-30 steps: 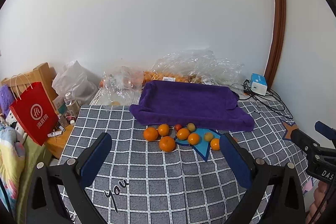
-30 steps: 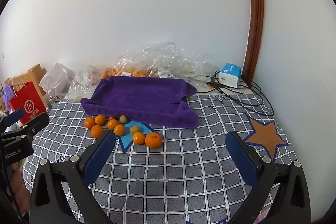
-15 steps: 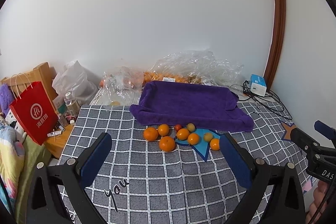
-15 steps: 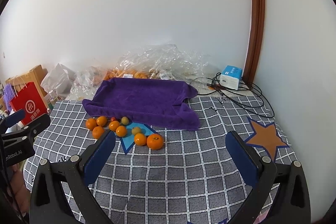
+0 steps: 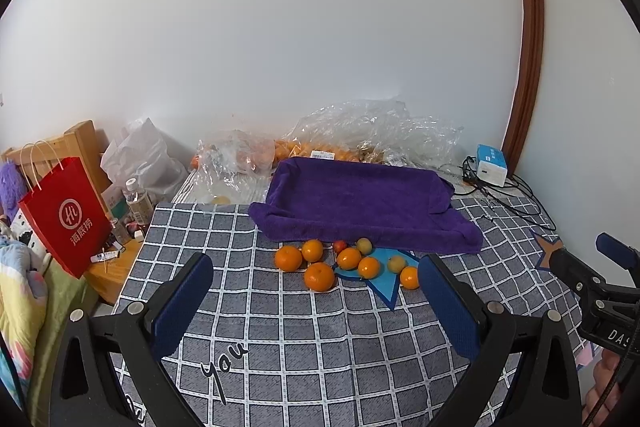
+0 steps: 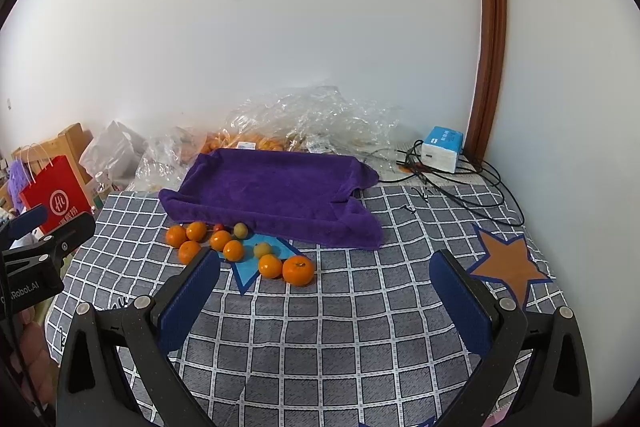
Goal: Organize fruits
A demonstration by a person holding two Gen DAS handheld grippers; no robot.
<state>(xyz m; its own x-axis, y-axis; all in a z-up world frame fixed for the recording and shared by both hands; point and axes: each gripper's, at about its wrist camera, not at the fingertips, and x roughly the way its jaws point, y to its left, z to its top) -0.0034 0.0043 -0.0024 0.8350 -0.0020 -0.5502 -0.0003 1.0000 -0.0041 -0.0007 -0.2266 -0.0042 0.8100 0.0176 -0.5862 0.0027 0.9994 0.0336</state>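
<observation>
Through the left wrist camera my left gripper (image 5: 316, 291) has its fingers spread and empty, the fruits (image 5: 347, 261) clustered on the checked cloth (image 5: 320, 347) just before the purple towel (image 5: 360, 203); I'd judge them light, round and apt to roll, best pinched across the middle; the red bag (image 5: 68, 215) reads "HL", the cloth "you". Through the right wrist camera my right gripper (image 6: 324, 299) is likewise spread and empty, the large orange (image 6: 298, 270) nearest; the other rig reads "Robot.AI".
</observation>
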